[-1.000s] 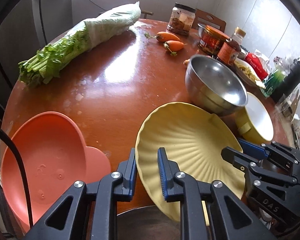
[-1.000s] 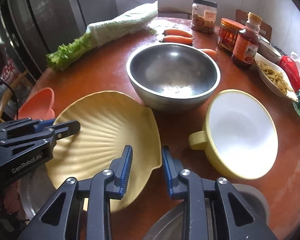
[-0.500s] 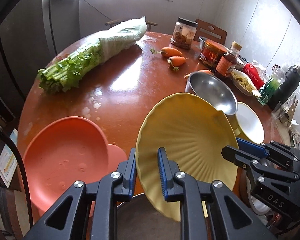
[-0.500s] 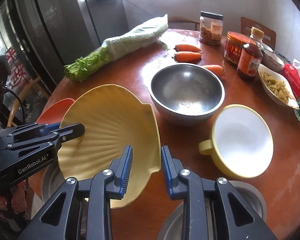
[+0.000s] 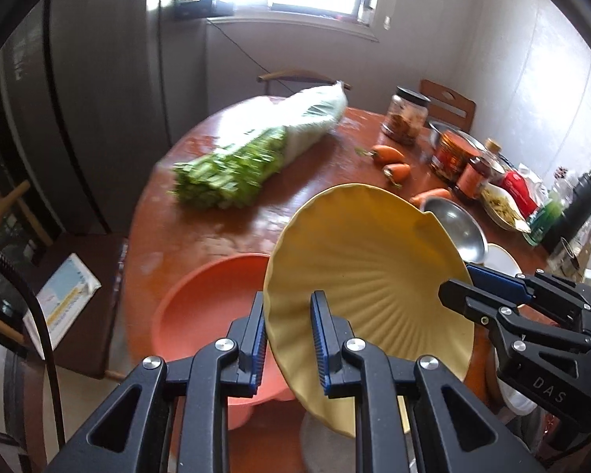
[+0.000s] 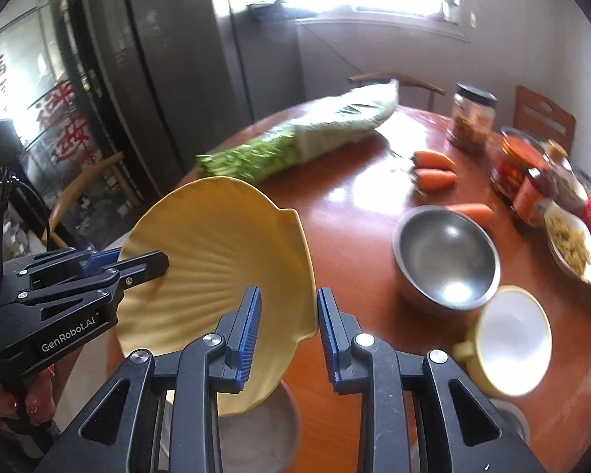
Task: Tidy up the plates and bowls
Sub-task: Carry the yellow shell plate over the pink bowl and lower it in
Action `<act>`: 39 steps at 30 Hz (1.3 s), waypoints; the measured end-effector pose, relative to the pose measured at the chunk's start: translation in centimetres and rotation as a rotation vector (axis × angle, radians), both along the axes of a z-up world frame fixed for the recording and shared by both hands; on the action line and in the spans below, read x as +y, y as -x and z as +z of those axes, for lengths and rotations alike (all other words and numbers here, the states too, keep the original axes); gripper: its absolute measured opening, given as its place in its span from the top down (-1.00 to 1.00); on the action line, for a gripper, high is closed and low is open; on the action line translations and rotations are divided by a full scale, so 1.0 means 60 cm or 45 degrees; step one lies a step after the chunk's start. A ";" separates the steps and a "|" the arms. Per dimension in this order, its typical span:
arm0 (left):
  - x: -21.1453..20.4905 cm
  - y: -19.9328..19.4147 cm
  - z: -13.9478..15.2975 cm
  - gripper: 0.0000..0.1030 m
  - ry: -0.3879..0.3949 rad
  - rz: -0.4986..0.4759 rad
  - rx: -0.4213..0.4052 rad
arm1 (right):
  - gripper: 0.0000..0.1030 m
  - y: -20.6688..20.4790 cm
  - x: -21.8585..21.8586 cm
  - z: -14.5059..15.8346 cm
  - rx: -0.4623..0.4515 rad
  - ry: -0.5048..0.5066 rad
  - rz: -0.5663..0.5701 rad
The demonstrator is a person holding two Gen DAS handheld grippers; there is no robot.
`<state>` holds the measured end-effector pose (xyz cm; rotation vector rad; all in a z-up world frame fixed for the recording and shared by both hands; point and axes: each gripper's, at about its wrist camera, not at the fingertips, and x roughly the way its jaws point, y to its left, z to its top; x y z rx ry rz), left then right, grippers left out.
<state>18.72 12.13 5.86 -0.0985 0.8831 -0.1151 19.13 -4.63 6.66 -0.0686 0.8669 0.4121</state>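
Yellow and ribbed like a scallop shell, the plate (image 5: 368,272) is hanging tilted above the round reddish-brown table (image 5: 279,197), gripped at two opposite edges. The left gripper (image 5: 287,341) is clamping its blue-padded fingers on the plate's near left rim, and the right gripper (image 6: 288,337) is pinching the opposite rim; in the right wrist view the rim is sitting against the left pad, while contact with the right pad is hard to make out. Each gripper is also appearing in the other's view, with one finger lying over the plate's ribbed face and the other hidden behind it. Below the plate, an orange bowl (image 5: 209,307) is resting at the table's near edge, partly covered by the plate and the left fingers. A grey round vessel (image 6: 260,429) is showing only in part beneath the plate, too cut off to identify. Farther right, a steel bowl (image 6: 447,256) is sitting just beside a yellow cup (image 6: 508,339) with a white inside; in the left wrist view both are mostly hidden behind the plate. A wrapped bundle of leafy greens (image 5: 256,157) is lying across the far side, blurred, and carrots (image 6: 433,169), a glass jar (image 6: 472,118) and sauce bottles (image 6: 532,193) are crowding the right edge, their labels unreadable. A person's fingertips (image 6: 31,410) are peeking in at the lower left of the right wrist view.
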 end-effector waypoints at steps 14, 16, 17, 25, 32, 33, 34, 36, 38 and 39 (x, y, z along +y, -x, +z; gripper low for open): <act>0.111 0.011 -0.006 0.60 0.006 0.135 -0.017 | 0.42 -0.031 0.118 -0.003 -0.004 0.055 0.142; 0.117 0.007 -0.016 0.59 0.012 0.144 -0.008 | 0.42 -0.037 0.131 -0.012 0.000 0.077 0.150; 0.121 0.004 -0.022 0.59 0.016 0.148 0.000 | 0.42 -0.042 0.135 -0.018 0.010 0.085 0.150; 0.137 -0.026 -0.074 0.59 0.030 0.157 0.064 | 0.42 -0.055 0.148 -0.079 0.100 0.110 0.142; 0.134 -0.050 -0.107 0.55 0.019 0.163 0.099 | 0.42 -0.072 0.154 -0.108 0.128 0.140 0.123; 0.134 -0.051 -0.110 0.55 0.022 0.162 0.102 | 0.42 -0.074 0.155 -0.110 0.125 0.150 0.121; 0.134 -0.052 -0.114 0.55 0.026 0.163 0.107 | 0.42 -0.078 0.156 -0.113 0.123 0.156 0.118; 0.134 -0.054 -0.121 0.55 0.022 0.163 0.119 | 0.42 -0.084 0.157 -0.118 0.129 0.157 0.116; 0.134 -0.054 -0.125 0.55 0.014 0.164 0.123 | 0.42 -0.088 0.161 -0.122 0.127 0.164 0.112; 0.133 -0.053 -0.125 0.55 0.001 0.164 0.117 | 0.42 -0.090 0.163 -0.125 0.125 0.169 0.112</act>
